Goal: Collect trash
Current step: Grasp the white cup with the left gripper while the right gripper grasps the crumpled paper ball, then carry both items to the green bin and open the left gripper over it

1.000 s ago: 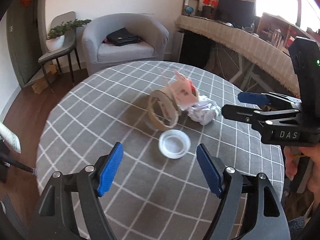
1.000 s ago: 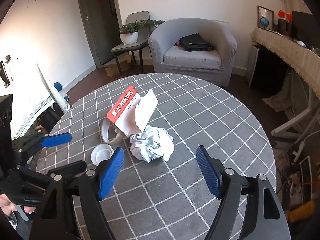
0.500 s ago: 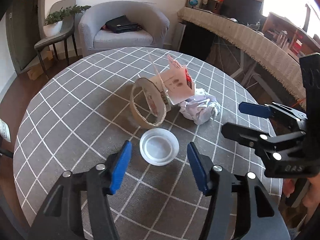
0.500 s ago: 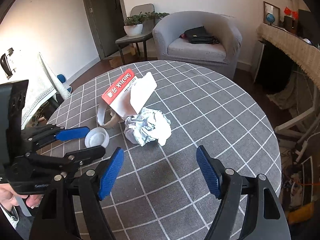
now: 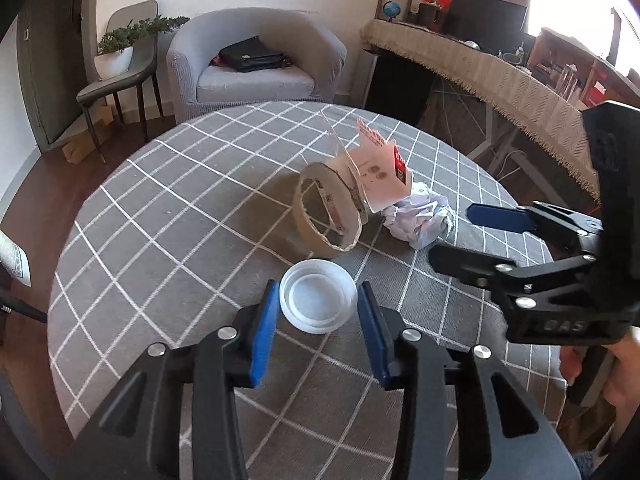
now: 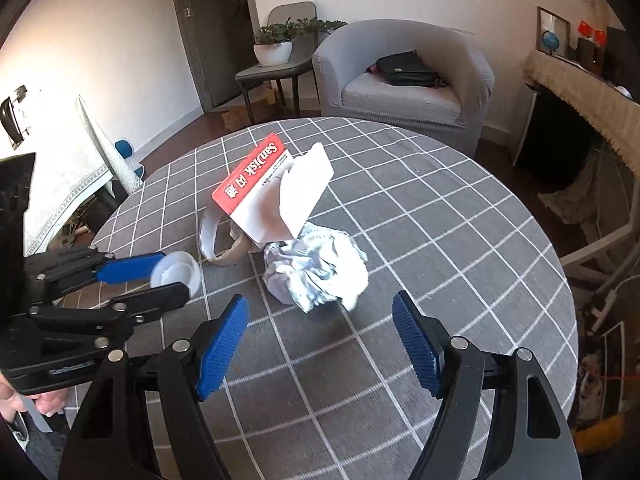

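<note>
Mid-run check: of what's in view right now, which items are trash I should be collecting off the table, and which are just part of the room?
Trash to collect:
- white plastic lid, between the left hand-held gripper fingers
- cardboard tape ring
- red-and-white card package
- crumpled paper, ahead of the open right hand-held gripper

Just lying about:
- black bag on the armchair
- potted plant
- globe

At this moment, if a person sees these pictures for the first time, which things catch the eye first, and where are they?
The left gripper stands out first: its blue pads flank the round white plastic lid at the near side of the grey checked round table. Behind the lid, a brown cardboard tape ring leans beside a red and white torn card package. A crumpled white paper ball lies just ahead of the open right gripper.
</note>
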Available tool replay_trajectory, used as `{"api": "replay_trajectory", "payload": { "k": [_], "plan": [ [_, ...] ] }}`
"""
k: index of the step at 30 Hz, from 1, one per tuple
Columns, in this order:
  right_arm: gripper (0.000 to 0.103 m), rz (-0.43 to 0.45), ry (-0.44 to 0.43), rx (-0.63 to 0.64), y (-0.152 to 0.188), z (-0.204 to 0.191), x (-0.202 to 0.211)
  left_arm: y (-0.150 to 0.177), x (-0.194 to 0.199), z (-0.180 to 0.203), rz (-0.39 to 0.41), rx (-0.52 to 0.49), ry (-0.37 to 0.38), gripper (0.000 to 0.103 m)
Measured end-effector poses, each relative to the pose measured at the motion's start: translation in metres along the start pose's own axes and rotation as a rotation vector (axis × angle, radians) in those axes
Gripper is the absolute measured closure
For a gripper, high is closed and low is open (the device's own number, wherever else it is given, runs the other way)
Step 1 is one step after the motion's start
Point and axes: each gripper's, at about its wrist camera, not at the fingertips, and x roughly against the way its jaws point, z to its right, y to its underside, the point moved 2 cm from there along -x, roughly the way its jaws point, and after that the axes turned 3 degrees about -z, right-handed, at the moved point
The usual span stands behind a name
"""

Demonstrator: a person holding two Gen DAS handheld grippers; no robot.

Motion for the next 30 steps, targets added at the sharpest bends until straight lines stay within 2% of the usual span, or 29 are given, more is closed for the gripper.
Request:
{"api": "replay_trajectory", "payload": {
  "k": [12, 13, 14, 17, 26, 30],
  "plan": [
    [0.028, -0.019, 0.050, -0.059, -0.016, -0.006, -0.022, 0.004, 0.028, -0.040, 0.028, 0.034, -0.019, 0.061],
    [0.031, -0.022, 0.058, -0.062, -0.017, -0.007, -0.023, 0.004, 0.031, -0.045, 0.030, 0.040, -0.020, 0.061],
    [0.041, -0.026, 0.064, -0.067, -0.019, -0.006, -0.024, 0.005, 0.033, -0.049, 0.031, 0.045, -0.020, 0.061],
    [0.044, -0.045, 0.080, -0.084, -0.020, -0.003, -0.025, 0.006, 0.039, -0.059, 0.037, 0.061, -0.016, 0.061],
    [0.045, -0.090, 0.244, -0.114, -0.008, 0.004, 0.004, 0.009, 0.060, -0.083, 0.073, 0.101, -0.008, 0.061],
    [0.045, -0.037, 0.199, -0.132, -0.008, 0.003, 0.024, 0.013, 0.070, -0.092, 0.086, 0.115, -0.017, 0.061]
  ]
}}
